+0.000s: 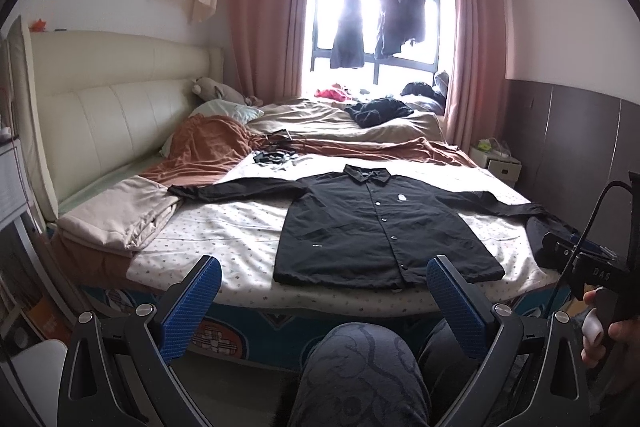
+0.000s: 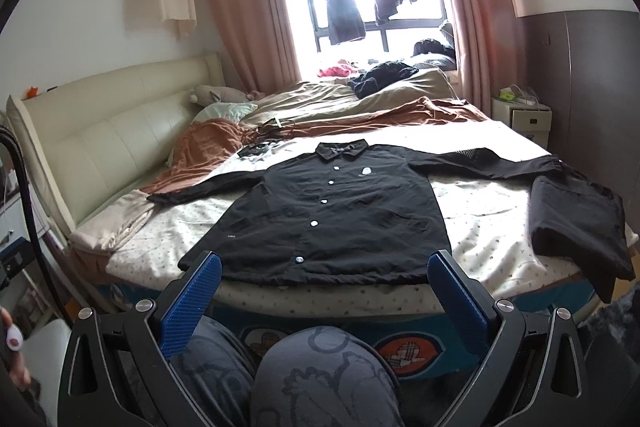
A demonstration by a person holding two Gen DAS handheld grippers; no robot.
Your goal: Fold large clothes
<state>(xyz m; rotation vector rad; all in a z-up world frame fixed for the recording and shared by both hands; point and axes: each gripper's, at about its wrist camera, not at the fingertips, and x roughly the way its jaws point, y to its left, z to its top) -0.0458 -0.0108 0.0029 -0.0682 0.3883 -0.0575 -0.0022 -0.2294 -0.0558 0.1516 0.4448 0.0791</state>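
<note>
Both hand-held grippers hang back off the foot of the bed with nothing between their blue pads: the left gripper [image 1: 324,301] stands with its jaws spread wide, and the right gripper [image 2: 324,301] is likewise parted and empty, each held above the person's knees [image 1: 362,367]. Ahead of them the black button-up shirt [image 2: 332,215] lies flat and face up on the spotted sheet [image 2: 472,239], buttoned down the front, collar toward the window, hem just inside the near mattress edge, and both sleeves stretched out to the sides. Its left sleeve tip touches a heap of beige bedding [image 1: 120,215], while the right sleeve runs toward a second dark garment [image 2: 580,227] that sits half folded and droops over the bed's corner. Folding appears not to have begun. The likeliest slip is pinching only the top layer near the hem or a shoulder, so the front lifts without the back and the fold wrinkles. The far sleeves may also drag bedding or snag that neighbouring garment, and the soft mattress could let a pad dig into the sheet too.
</note>
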